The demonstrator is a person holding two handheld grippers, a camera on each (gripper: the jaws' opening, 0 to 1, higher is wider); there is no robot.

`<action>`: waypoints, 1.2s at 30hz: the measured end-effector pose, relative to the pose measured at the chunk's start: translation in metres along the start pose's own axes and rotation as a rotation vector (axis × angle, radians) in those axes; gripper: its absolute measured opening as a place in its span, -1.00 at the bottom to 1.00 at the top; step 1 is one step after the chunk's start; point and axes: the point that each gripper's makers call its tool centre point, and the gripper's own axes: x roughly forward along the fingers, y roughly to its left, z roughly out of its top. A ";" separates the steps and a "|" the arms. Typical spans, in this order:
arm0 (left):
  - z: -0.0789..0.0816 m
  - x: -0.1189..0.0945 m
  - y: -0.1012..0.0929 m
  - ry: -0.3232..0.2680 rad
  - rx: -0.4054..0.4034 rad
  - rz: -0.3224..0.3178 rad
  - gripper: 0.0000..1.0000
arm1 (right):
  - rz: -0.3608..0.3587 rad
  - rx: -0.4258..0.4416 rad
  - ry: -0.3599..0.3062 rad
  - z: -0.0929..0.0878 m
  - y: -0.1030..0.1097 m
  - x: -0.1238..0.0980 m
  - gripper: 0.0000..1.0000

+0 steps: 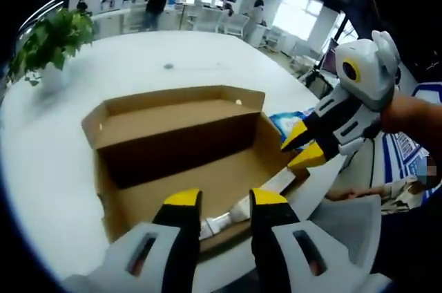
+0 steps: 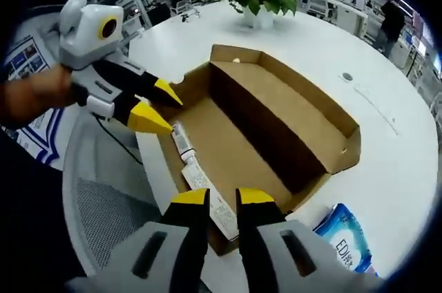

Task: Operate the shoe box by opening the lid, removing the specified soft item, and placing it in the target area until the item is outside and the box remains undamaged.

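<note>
Shoe box (image 1: 179,148) sits open on the white table (image 1: 138,58), lid folded back and standing up along the far side in the left gripper view. Brown cardboard, interior mostly bare. No visible tears or crushed walls.

Left gripper (image 1: 225,204): yellow-tipped jaws apart, gap moderate. They hang over the box's near wall. A white label strip (image 1: 228,217) on that wall shows through the gap. Contact with the wall: cannot tell. Nothing clamped between the jaws.

Right gripper (image 2: 222,197): jaws apart too, gap narrower than the left's. Tips are over the box's near edge, just above the same white label strip (image 2: 207,200). Nothing held. Touching the cardboard or not: cannot tell.

Cross views: the right gripper (image 1: 304,146) comes into the left gripper view from the right, held by a hand (image 1: 414,115), jaw tips spread and poised at the box's end wall. The left gripper (image 2: 157,105) shows in the right gripper view at the left, tips spread, just over the box's corner.

Soft item: a blue-and-white soft pack (image 2: 345,238) lies on the table outside the box, just beside its wall; in the left gripper view it (image 1: 290,121) peeks out behind the box's far end.

Also around: potted plant (image 1: 52,41) on the table well apart from the box, grey mesh chair (image 2: 103,196) at the table edge.
</note>
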 end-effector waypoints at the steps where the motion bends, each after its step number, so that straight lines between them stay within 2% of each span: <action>1: 0.000 0.000 0.001 0.000 0.002 0.002 -0.50 | 0.014 0.001 0.012 -0.001 0.001 0.002 -0.71; 4: 0.002 -0.001 0.003 -0.010 -0.017 0.000 -0.49 | 0.057 -0.004 0.058 -0.008 0.007 0.006 -0.71; 16: -0.002 -0.002 0.008 -0.009 -0.028 0.012 -0.50 | 0.098 -0.041 0.138 -0.015 0.008 0.013 -0.71; 21: -0.003 -0.002 0.008 -0.009 -0.029 0.011 -0.50 | 0.110 -0.105 0.203 -0.023 0.006 0.016 -0.69; 25: -0.003 -0.002 0.010 -0.010 -0.035 0.013 -0.50 | 0.113 -0.182 0.289 -0.035 0.001 0.021 -0.67; 30: -0.005 -0.002 0.013 -0.004 -0.035 0.021 -0.49 | 0.142 -0.184 0.318 -0.038 0.002 0.028 -0.68; 36: -0.006 -0.002 0.015 0.001 -0.043 0.022 -0.49 | 0.149 -0.227 0.346 -0.039 0.001 0.032 -0.65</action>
